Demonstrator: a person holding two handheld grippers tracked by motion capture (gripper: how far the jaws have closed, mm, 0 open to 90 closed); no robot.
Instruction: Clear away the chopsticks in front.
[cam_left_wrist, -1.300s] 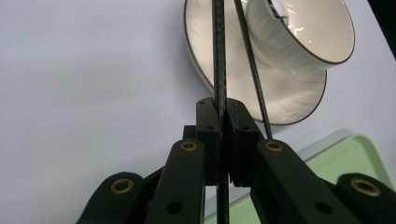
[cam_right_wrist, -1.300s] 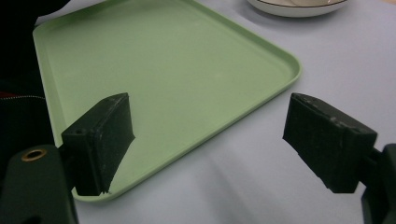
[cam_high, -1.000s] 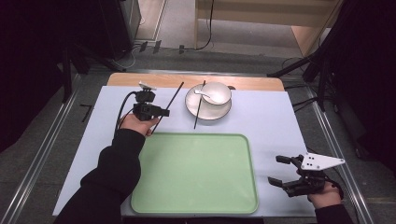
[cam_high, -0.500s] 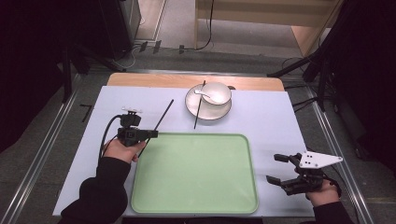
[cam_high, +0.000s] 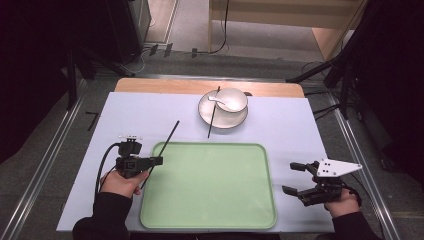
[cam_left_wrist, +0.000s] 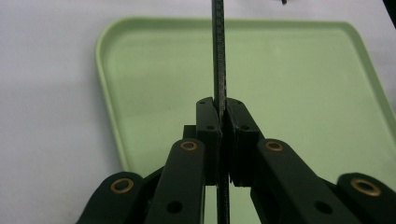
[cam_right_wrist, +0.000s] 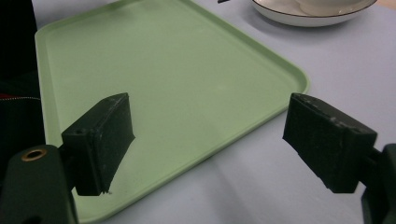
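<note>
My left gripper (cam_high: 158, 160) hovers at the left rim of the green tray (cam_high: 207, 220), shut on a thin black chopstick (cam_high: 170, 135) that slants up and away toward the plate. In the left gripper view the jaws (cam_left_wrist: 223, 109) pinch the chopstick (cam_left_wrist: 218, 56) over the tray (cam_left_wrist: 289, 74). A second chopstick (cam_high: 213, 114) lies across a white plate (cam_high: 206, 117) that carries a white bowl (cam_high: 235, 97) with a spoon (cam_high: 216, 100). My right gripper (cam_high: 288, 177) rests open at the tray's right side, and its jaws (cam_right_wrist: 210, 135) stand wide apart with nothing between them.
A pale blue mat (cam_high: 300, 130) covers the table, with a wooden strip (cam_high: 150, 86) along the far edge. Metal rails (cam_high: 45, 165) run down both sides. In the right gripper view the tray (cam_right_wrist: 163, 60) lies ahead, with the plate (cam_right_wrist: 299, 17) beyond it.
My left gripper has drawn back from beside the plate toward the person, carrying the chopstick down to the tray's left rim. The right gripper has stayed where it was.
</note>
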